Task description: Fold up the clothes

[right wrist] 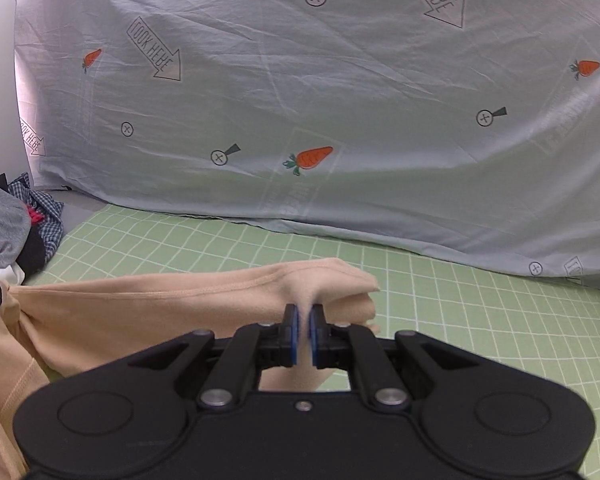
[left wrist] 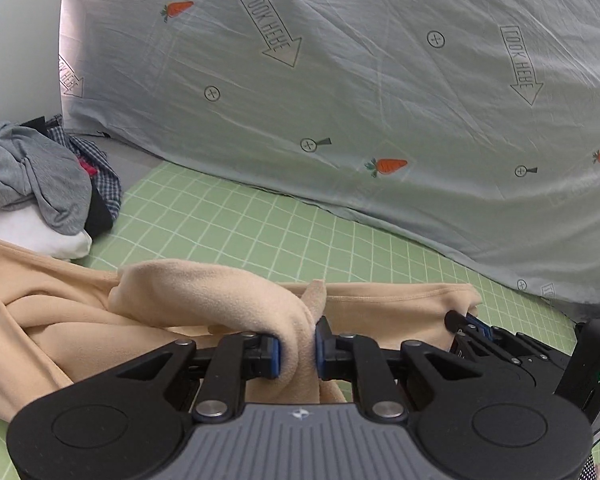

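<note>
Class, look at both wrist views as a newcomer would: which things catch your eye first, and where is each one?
The peach garment stretches across the green grid mat, pinched by the left tool and the right tool. Behind hangs a pale blue sheet printed with carrots and arrows. A pile of grey and checked clothes waits at far left.

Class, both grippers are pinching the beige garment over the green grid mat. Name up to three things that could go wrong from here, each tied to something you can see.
1. The left gripper clamps a thick bunch of the beige garment; layers may slip free or fold unevenly.
2. The right gripper pinches only a thin edge, which could pull out.
3. The pile of clothes lies close by on the green mat; the beige cloth might drag onto it.
</note>
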Action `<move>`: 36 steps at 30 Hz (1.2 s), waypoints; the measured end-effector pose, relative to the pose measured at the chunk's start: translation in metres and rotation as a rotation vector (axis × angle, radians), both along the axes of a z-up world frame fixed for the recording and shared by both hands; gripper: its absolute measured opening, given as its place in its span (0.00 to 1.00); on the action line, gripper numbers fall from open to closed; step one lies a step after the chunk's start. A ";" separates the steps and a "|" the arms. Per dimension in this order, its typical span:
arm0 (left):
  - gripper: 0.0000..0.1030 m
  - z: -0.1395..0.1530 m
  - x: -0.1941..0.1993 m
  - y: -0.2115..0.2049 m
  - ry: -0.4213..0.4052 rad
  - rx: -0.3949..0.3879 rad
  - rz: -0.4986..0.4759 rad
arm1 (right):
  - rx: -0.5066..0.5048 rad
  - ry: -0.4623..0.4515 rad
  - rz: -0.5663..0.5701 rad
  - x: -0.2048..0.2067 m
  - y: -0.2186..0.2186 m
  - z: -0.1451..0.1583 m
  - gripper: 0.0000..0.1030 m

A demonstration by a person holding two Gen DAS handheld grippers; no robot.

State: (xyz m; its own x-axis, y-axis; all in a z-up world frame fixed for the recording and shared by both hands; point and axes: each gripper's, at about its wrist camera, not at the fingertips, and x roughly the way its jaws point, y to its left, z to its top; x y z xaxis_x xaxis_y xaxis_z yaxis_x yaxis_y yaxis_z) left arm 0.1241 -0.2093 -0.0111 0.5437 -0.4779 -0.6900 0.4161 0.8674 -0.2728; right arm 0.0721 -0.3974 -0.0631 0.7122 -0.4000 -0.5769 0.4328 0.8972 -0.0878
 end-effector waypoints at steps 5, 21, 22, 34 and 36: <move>0.16 -0.010 -0.037 -0.058 0.039 0.008 -0.065 | -0.003 0.038 -0.050 -0.051 -0.053 -0.003 0.06; 0.31 -0.040 -0.147 -0.238 0.085 0.064 -0.354 | 0.036 0.044 -0.320 -0.197 -0.240 -0.004 0.14; 0.33 -0.044 -0.151 -0.236 0.093 0.084 -0.365 | 0.046 0.056 -0.333 -0.201 -0.241 -0.010 0.22; 0.59 -0.029 -0.099 -0.109 0.072 0.187 -0.105 | 0.206 0.057 -0.192 -0.172 -0.157 -0.027 0.59; 0.63 -0.023 -0.084 -0.083 0.078 0.184 -0.040 | 0.231 0.038 -0.140 -0.157 -0.138 -0.020 0.63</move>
State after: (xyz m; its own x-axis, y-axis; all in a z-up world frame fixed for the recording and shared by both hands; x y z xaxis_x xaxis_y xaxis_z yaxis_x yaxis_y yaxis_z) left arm 0.0404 -0.2923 -0.0341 0.4679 -0.3598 -0.8072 0.4349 0.8889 -0.1441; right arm -0.0853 -0.5355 -0.0834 0.6355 -0.3480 -0.6892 0.5542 0.8271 0.0934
